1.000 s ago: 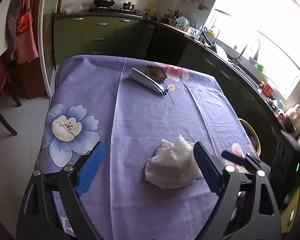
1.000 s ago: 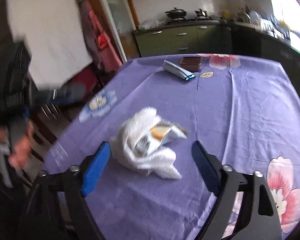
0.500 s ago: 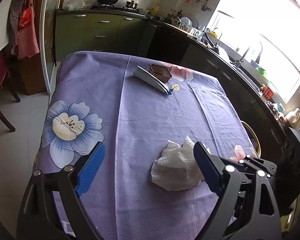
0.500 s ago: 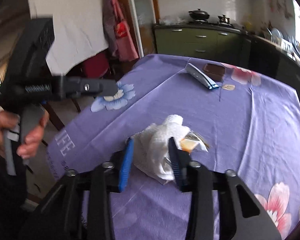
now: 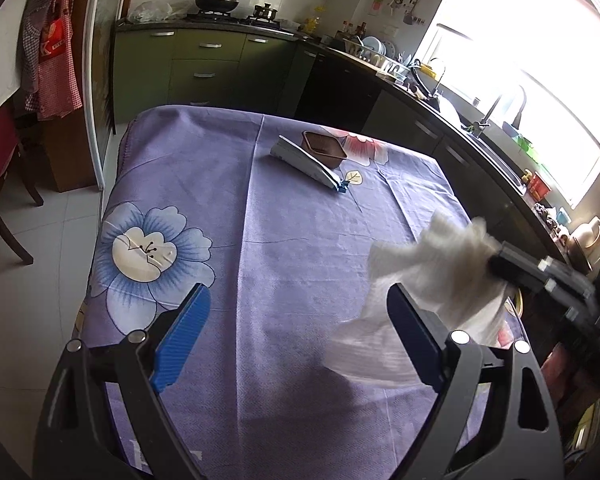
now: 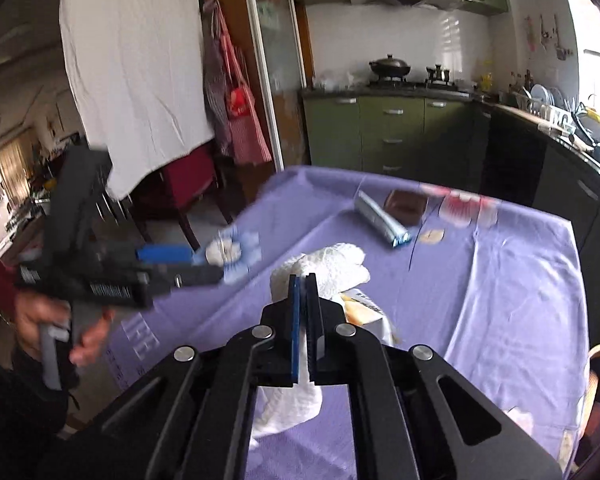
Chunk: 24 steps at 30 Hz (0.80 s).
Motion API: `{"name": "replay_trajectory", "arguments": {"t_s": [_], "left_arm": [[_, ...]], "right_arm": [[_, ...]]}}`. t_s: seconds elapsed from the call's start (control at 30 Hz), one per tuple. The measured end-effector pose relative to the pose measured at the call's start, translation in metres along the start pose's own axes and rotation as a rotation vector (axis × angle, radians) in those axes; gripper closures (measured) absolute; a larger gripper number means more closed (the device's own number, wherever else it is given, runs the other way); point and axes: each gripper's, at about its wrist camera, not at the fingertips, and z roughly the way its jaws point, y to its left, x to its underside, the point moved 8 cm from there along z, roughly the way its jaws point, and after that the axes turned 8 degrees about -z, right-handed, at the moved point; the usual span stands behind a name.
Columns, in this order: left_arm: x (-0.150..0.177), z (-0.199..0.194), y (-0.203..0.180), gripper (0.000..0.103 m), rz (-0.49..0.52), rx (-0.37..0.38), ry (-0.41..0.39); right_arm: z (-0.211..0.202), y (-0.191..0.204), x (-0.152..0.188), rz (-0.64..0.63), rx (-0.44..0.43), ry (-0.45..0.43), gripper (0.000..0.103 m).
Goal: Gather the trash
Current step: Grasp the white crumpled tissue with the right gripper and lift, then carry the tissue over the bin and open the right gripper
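Note:
A crumpled white paper towel (image 6: 324, 268) with a printed wrapper (image 6: 360, 312) tucked in it hangs above the purple tablecloth (image 5: 284, 240), pinched between the blue pads of my right gripper (image 6: 304, 280), which is shut on it. In the left wrist view the same paper towel (image 5: 432, 276) dangles at the right, held by the right gripper's dark fingers (image 5: 512, 264). My left gripper (image 5: 296, 320) hovers over the near part of the table, jaws wide open with nothing between them. Seen from the right wrist, the left gripper (image 6: 180, 260) sits at the left in a person's hand (image 6: 44, 320).
At the far end of the table lie a flat blue-white packet (image 5: 308, 164) and a small brown tray (image 5: 324, 148). Green kitchen cabinets (image 5: 204, 68) stand behind, a dark counter with a sink (image 5: 480, 136) runs along the right, and a dark wooden chair (image 5: 0, 184) stands on the left.
My right gripper closed on the paper towel and lifted it off the tablecloth. The left gripper stayed open and nearly still.

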Motion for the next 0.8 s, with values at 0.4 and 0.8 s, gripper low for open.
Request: {"name": "replay_trajectory", "arguments": {"t_s": [0.4, 0.8], "left_arm": [[0.000, -0.001, -0.004, 0.018, 0.015, -0.002, 0.003], [0.003, 0.006, -0.013, 0.018, 0.030, 0.004, 0.022]], "right_arm": [[-0.033, -0.028, -0.029, 0.014, 0.117, -0.053, 0.099], [-0.058, -0.038, -0.035, 0.116, -0.032, -0.077, 0.100]]}}
